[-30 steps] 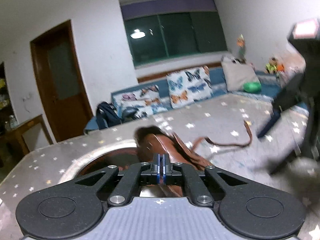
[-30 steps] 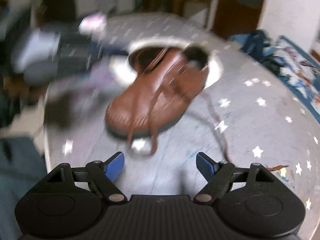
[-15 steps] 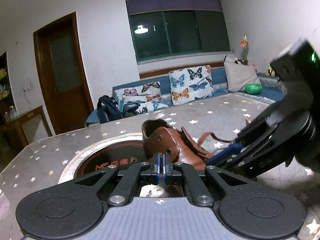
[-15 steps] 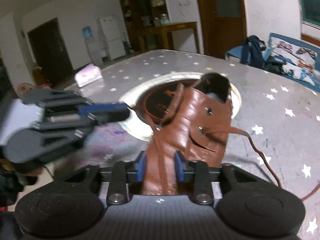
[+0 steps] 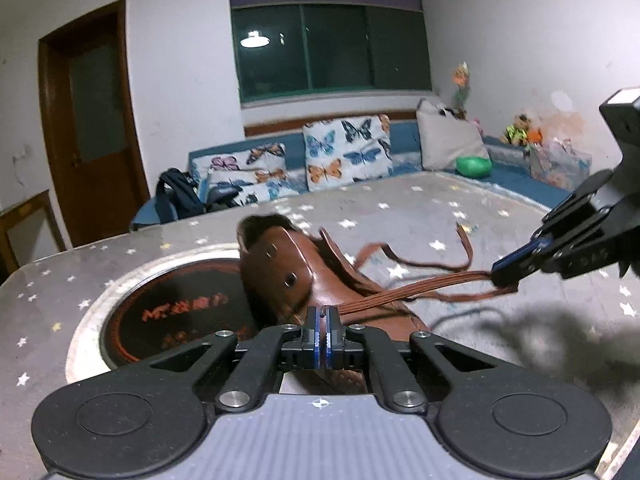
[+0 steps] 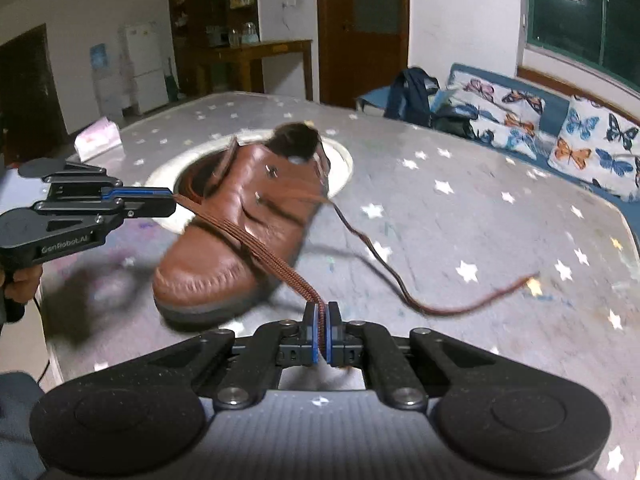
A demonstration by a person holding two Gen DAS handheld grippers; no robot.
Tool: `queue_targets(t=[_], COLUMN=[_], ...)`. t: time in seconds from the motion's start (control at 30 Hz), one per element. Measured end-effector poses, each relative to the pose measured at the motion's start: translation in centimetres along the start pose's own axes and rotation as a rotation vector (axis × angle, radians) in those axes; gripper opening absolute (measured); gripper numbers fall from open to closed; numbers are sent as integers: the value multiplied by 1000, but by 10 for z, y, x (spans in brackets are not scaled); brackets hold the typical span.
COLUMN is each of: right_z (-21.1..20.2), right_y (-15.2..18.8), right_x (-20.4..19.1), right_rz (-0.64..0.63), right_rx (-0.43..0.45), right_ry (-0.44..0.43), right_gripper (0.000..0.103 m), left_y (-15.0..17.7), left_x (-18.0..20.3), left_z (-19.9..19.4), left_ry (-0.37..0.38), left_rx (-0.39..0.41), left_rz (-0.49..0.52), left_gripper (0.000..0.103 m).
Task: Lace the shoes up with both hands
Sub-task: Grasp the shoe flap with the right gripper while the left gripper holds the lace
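You were mid-lacing: a flat brown shoelace ran taut between your two claws across the brown leather shoe, which lay on the star-patterned worktop beside its round inset. Your right claw had just closed and pinched the lace in front of the shoe's toe. Your left claw, pressed together, gripped its other end beside the shoe. Next, probably, you needed to steer an end toward an eyelet without letting it slacken.
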State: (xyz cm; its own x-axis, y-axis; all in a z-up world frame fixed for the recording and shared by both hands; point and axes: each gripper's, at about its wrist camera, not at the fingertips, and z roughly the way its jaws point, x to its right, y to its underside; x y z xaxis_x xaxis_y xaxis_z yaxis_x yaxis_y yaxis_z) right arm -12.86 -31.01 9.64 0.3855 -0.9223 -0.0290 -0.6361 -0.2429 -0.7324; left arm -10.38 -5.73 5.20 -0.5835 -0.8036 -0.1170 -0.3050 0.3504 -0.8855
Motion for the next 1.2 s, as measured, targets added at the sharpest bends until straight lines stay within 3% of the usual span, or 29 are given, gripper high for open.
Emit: queue_targets(t=[0.13,0.2,0.23,0.27,0.43,0.53,0.73,0.9,1.03,1.2], right_z=[3,3,1,-1,3,25,59,63,60,60], right_y=[4,3,1,-3,-25,-38,-54,-55,-53,-58], right_x=[0,-5,-7,-11,-30,-43,-55,-58,-64,-71], right_rz=[-28,-58,-69,-82,-121,-148,-166,-173,-200,-211], right_rx=[-48,-51,-36,-15,59,67,52,38,40,38], right_ry=[-13,-17,-27,-45,-147,-204,-268,-279,-269,-297], right_gripper=[4,12,21,24,24,30,30,31,18,18], left_y=[2,4,5,5,6,6,6,6,6,7], left_x=[0,0,0,-1,-5,-7,-9,-11,-12,-12], left_z=[4,4,5,6,6,7,8,9,10,9], left_ry=[31,41,40,43,61,64,70,73,74,80], left_rx=[-21,-27,-31,-34,-38,-41,-44,-42,-42,-40], left_rz=[17,30,32,30,10,15,30,24,25,34], left_gripper=[3,4,4,4,5,6,6,6,6,6])
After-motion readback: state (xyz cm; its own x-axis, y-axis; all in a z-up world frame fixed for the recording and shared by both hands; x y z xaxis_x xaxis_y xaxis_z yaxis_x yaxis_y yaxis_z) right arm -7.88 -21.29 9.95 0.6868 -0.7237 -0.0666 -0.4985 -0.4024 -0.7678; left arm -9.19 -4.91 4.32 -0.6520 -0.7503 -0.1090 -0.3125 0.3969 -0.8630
